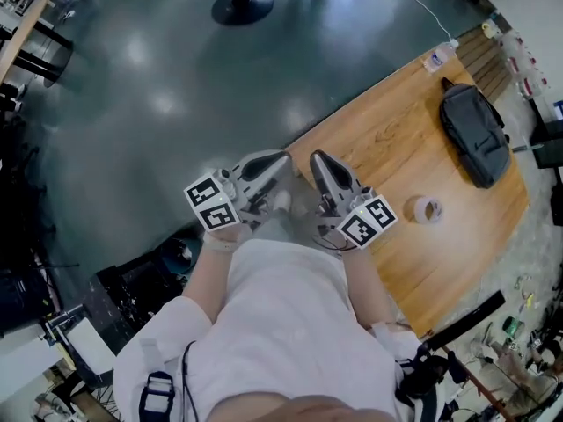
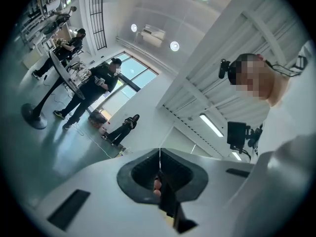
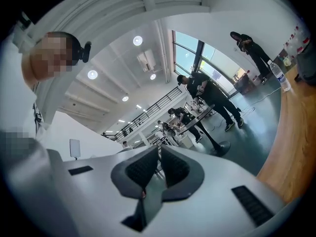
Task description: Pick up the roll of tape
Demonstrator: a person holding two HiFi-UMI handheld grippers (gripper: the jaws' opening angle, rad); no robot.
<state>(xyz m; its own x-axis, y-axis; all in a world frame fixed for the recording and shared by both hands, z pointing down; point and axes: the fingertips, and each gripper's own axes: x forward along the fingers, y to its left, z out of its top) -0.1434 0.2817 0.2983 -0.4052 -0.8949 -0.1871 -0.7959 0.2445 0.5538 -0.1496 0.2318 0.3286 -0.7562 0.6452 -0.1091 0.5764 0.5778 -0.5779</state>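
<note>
The roll of tape [image 1: 427,209], a small pale ring, lies flat on the wooden table [image 1: 378,139], right of both grippers. My left gripper [image 1: 280,160] and right gripper [image 1: 318,159] are held side by side close to my body, at the table's near-left corner and apart from the tape. Each has its jaws together with nothing between them. In the left gripper view the left gripper [image 2: 159,152] points up at ceiling and room. The right gripper [image 3: 159,149] does the same in its view, where the table's [image 3: 291,147] edge shows. Neither gripper view shows the tape.
A black bag [image 1: 475,133] lies on the table beyond the tape, and a water bottle [image 1: 437,57] stands at the far corner. Grey floor lies left of the table, with a round stand base [image 1: 241,5]. Clutter and cables sit at the right. People stand at a far desk [image 2: 91,85].
</note>
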